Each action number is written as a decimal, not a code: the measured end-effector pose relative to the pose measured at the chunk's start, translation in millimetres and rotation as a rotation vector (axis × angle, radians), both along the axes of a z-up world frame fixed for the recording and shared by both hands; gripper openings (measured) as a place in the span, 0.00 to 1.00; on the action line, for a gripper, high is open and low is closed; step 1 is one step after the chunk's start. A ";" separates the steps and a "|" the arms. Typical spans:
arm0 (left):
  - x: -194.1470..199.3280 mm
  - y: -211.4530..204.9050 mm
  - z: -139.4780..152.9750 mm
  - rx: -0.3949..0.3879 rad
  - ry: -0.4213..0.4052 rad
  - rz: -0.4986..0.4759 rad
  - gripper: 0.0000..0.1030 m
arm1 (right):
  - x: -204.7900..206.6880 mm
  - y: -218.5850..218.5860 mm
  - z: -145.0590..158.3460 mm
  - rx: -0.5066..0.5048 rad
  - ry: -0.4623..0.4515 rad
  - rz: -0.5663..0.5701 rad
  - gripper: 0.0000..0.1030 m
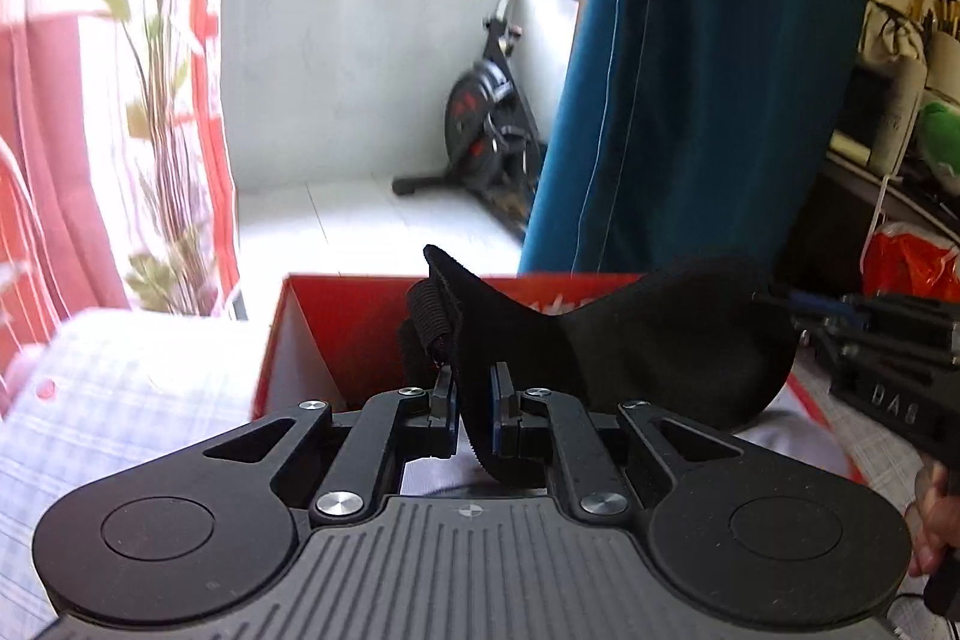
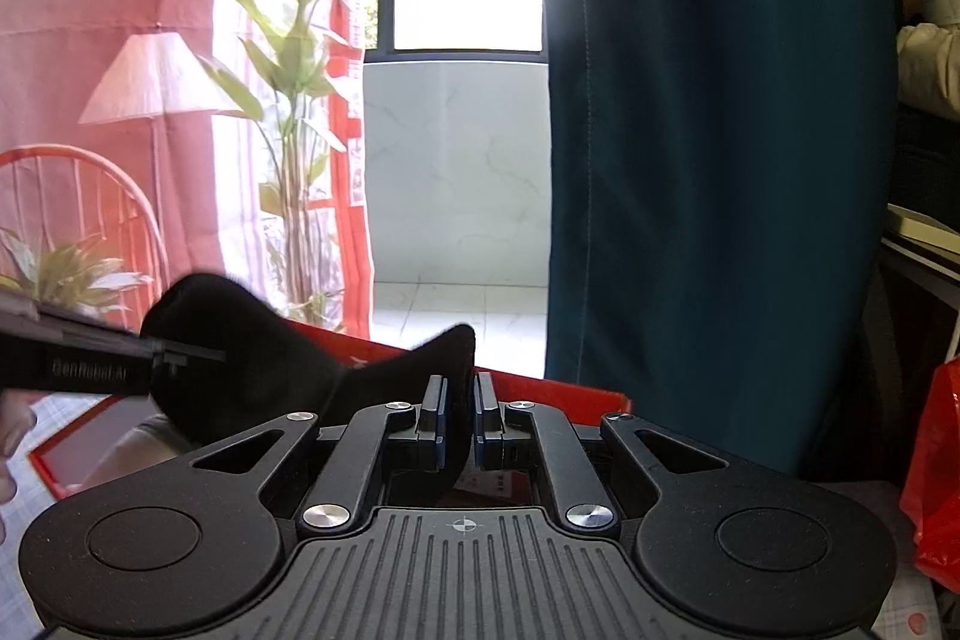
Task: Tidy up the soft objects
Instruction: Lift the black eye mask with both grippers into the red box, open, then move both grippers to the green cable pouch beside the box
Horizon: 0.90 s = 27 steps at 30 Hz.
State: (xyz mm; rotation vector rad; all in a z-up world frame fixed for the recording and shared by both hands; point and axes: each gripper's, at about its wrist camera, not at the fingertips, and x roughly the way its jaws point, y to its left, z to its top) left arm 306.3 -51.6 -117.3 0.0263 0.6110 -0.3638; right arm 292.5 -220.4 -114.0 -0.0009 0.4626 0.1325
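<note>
A black soft eye mask point(image 1: 660, 346) with an elastic strap hangs stretched between both grippers above an open red box point(image 1: 336, 334). My left gripper point(image 1: 473, 400) is shut on one end of the mask. The right gripper point(image 1: 774, 301) comes in from the right and pinches the other end. In the right wrist view, my right gripper point(image 2: 459, 412) is shut on the mask point(image 2: 258, 364), and the left gripper point(image 2: 198, 355) grips its far end at the left. The red box point(image 2: 558, 391) lies under the mask.
A pale checked cloth point(image 1: 132, 400) covers the surface around the box. A teal curtain point(image 1: 708, 70) hangs behind, an exercise bike point(image 1: 486, 112) stands on the balcony. A plant point(image 2: 294, 112), lamp point(image 2: 150, 76) and red chair point(image 2: 72, 196) stand left; a red bag point(image 2: 936, 466) sits right.
</note>
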 end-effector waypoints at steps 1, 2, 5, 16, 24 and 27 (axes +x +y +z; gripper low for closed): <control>2.8 0.9 -3.5 0.004 0.005 0.007 0.11 | 2.7 0.5 -2.7 -0.007 0.003 -0.001 0.08; 4.8 1.5 -5.9 0.003 0.012 0.009 0.13 | 4.3 0.9 -5.3 -0.013 0.009 -0.003 0.08; 6.2 -0.4 -8.0 0.002 0.029 -0.029 0.49 | 2.6 3.3 -10.8 -0.067 0.018 -0.008 0.19; -37.1 23.1 1.4 0.032 0.010 -0.045 0.71 | -41.7 8.8 8.3 -0.080 -0.007 0.058 0.48; -91.9 44.6 16.7 -0.026 0.005 -0.013 0.71 | -95.0 14.1 12.2 -0.003 0.030 0.122 0.48; -115.1 47.1 16.9 -0.034 0.004 -0.032 0.71 | -117.2 18.0 9.2 -0.006 0.050 0.142 0.48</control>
